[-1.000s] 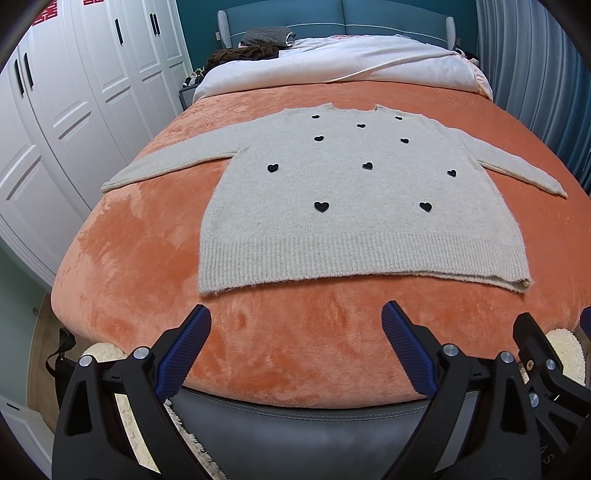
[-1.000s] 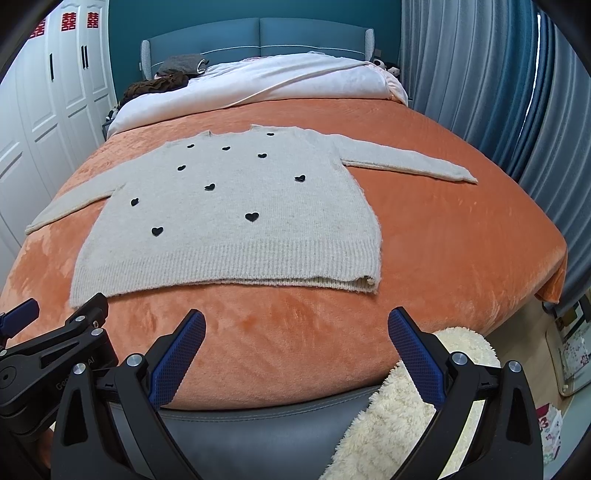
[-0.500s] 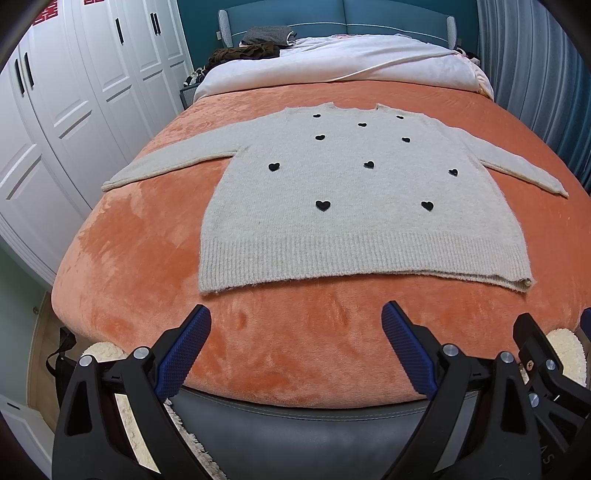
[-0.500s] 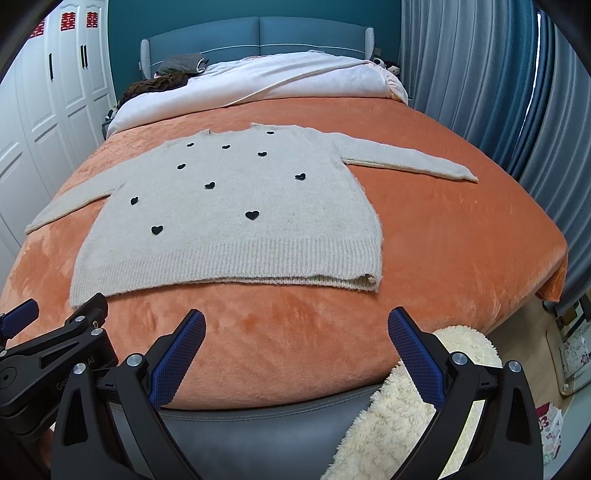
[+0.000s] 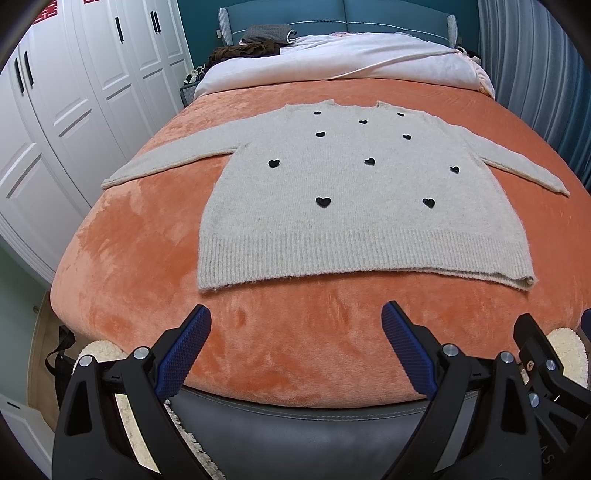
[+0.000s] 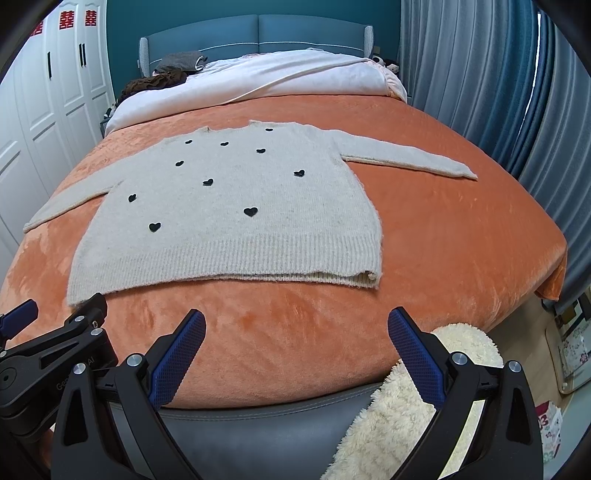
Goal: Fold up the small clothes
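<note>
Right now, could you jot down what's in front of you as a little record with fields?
garment: beige sweater with black hearts, spread flat, unfolded, sleeves out
surface: orange blanket on the bed
left hand-held gripper: open, empty, short of the hem
right hand-held gripper: open, empty, short of the hem
far end: white duvet, dark clothes beside it
floor: cream fluffy rug

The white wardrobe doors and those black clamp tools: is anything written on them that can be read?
"囍" twice, red paper signs high on the white wardrobe doors.
"Ge…" and "AI", pale partial lettering on the black left gripper body seen in the right wrist view; the rest is hidden.
"AS", faint letters on the neighbouring black frame in the left wrist view.
Nothing else is legible.
</note>
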Action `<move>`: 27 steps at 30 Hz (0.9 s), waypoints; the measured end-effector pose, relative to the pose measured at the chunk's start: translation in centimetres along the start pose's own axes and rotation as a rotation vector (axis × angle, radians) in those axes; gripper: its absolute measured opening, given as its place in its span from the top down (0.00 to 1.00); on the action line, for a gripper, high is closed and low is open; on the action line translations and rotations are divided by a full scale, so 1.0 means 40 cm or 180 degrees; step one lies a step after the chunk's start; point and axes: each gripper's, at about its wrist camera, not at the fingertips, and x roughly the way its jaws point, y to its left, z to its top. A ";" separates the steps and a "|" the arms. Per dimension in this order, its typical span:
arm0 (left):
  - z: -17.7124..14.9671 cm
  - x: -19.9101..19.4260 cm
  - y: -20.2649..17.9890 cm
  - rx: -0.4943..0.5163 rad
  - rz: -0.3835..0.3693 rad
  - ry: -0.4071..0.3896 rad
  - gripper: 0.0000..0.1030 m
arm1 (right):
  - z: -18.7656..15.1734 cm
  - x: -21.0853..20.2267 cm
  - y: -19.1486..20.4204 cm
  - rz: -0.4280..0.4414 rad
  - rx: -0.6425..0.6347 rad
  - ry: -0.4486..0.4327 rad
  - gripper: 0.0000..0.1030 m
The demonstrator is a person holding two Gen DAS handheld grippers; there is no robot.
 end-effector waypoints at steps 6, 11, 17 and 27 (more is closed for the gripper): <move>-0.004 0.047 0.017 -0.0114 -0.0185 0.0144 0.08 | 0.002 0.052 -0.014 0.0279 0.0054 0.0146 0.05; 0.041 0.099 0.074 -0.0398 -0.0266 0.0156 0.05 | 0.069 0.177 -0.159 0.0381 0.0576 0.0309 0.05; 0.155 0.186 0.106 -0.0450 -0.0123 0.0158 0.05 | 0.303 0.388 -0.468 0.0025 0.1177 0.0091 0.05; 0.269 0.351 0.071 -0.0545 -0.0144 0.0106 0.06 | 0.551 0.805 -0.877 -0.0368 0.2428 0.0119 0.08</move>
